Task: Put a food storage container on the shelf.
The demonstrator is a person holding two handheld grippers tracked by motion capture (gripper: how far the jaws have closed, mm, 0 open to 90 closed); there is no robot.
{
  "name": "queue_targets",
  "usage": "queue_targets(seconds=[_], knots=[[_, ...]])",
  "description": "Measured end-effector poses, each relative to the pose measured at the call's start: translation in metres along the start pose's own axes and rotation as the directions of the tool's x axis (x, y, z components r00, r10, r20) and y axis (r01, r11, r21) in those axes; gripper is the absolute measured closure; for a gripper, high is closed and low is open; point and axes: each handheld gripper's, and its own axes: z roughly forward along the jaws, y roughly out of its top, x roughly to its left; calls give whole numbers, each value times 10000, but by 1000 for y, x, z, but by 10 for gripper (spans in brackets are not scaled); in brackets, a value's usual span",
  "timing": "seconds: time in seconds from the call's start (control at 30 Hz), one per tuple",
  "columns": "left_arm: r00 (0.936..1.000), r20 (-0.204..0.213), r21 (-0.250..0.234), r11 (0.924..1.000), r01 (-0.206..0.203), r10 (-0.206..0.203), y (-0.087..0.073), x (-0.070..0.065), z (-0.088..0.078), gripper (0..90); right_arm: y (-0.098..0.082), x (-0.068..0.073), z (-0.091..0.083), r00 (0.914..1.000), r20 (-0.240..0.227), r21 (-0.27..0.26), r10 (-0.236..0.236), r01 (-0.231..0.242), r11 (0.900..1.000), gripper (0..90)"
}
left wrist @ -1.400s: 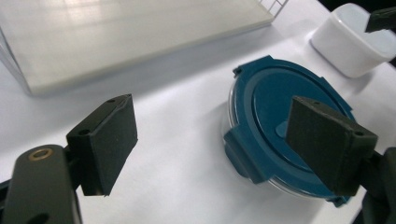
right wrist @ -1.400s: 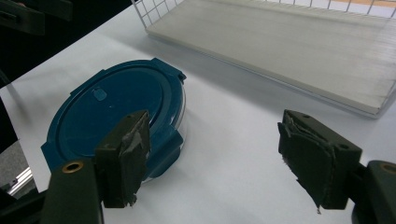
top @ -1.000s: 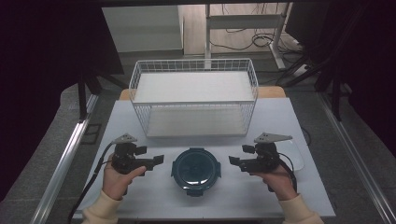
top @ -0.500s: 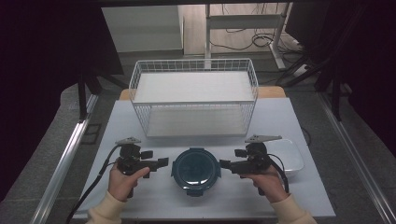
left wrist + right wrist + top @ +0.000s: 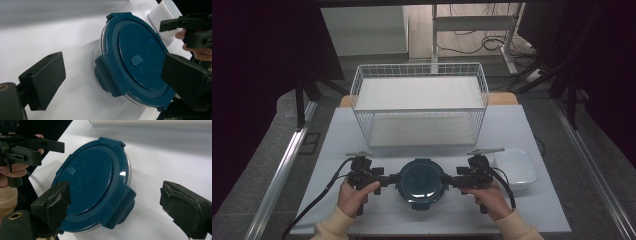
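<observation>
A round clear container with a dark blue lid [image 5: 421,181] sits at the front middle of the table. My left gripper [image 5: 389,180] is at its left side and my right gripper [image 5: 453,181] at its right, both pointing inward at it. In the left gripper view the left gripper [image 5: 115,80] stands open and its jaws have just been opening, with the lid's side latch [image 5: 107,72] between them, untouched. In the right gripper view the right gripper [image 5: 120,205] is open too, having just been opening, and the opposite latch [image 5: 121,205] lies between its jaws without contact.
A white wire basket [image 5: 419,107] stands behind the container. To the right of the right hand sits a white rectangular dish [image 5: 514,167]. The grey table [image 5: 342,145] ends just in front of the hands.
Both hands have moved inward and down toward the container, so each gripper now reaches a side latch of the lid. The container has not moved.
</observation>
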Motion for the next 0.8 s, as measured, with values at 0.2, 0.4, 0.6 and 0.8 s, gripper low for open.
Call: queue_targets(seconds=[0.2,0.4,0.6,0.8], knots=[[9969,635,275,9987,438,-455,-2,6,10,53,-8,-2,15,9980,-162,293,611,-606,9977,84],[9913,992,437,9957,821,-861,-4,10,19,71,-13,-1,20,9968,-209,296,772,-765,9966,87],[9819,1406,628,9909,1194,-1272,-9,12,25,102,-15,0,29,9923,-463,324,1151,-1137,9930,110],[9712,1763,974,9846,1449,-1604,-14,14,32,156,-19,0,41,9886,-587,484,1384,-1356,9896,134]])
